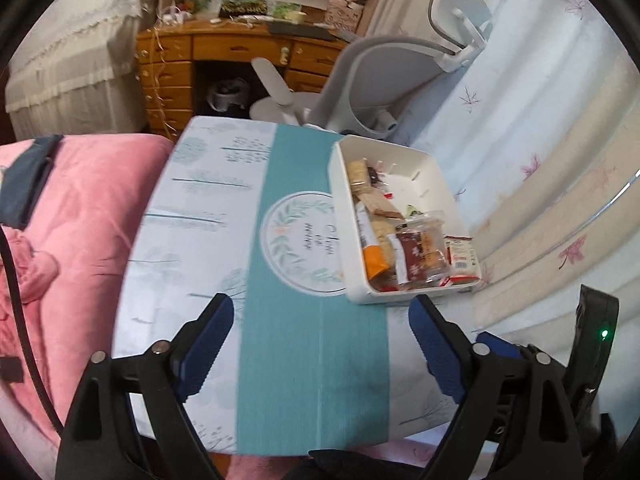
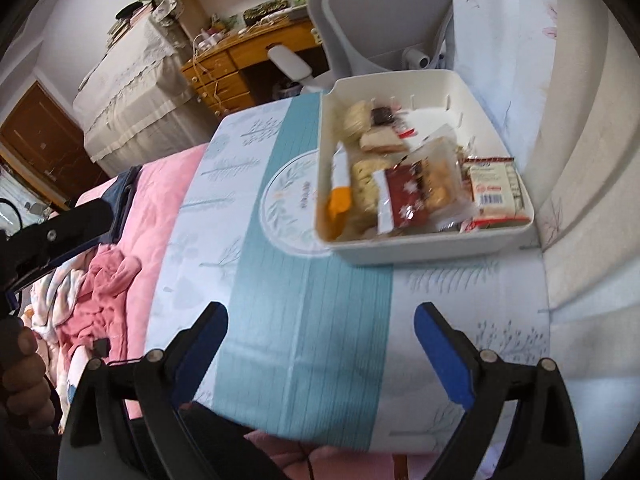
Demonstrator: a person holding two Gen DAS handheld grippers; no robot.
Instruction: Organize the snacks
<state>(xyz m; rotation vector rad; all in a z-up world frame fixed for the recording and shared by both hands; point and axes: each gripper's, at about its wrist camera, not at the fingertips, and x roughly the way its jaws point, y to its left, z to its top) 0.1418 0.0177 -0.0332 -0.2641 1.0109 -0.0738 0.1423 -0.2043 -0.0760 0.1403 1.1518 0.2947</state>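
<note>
A white plastic bin (image 1: 430,164) (image 2: 424,246) sits at the right side of a small table with a teal and white cloth (image 1: 312,340) (image 2: 304,312). It holds several snack packs: a red and clear cookie pack (image 1: 422,254) (image 2: 416,192), an orange-tipped pack (image 1: 374,258) (image 2: 340,196), biscuits (image 1: 358,172) (image 2: 358,118) and a white pack with a barcode (image 2: 494,192). My left gripper (image 1: 320,340) is open and empty above the cloth, short of the bin. My right gripper (image 2: 320,344) is open and empty, also short of the bin.
A pink blanket (image 1: 76,216) (image 2: 160,200) lies left of the table. A grey office chair (image 1: 376,76) (image 2: 380,12) stands behind the bin, a wooden desk (image 1: 224,56) (image 2: 240,60) beyond. Floral curtains (image 1: 540,140) (image 2: 580,160) hang at right. The other gripper shows at the left edge of the right wrist view (image 2: 52,236).
</note>
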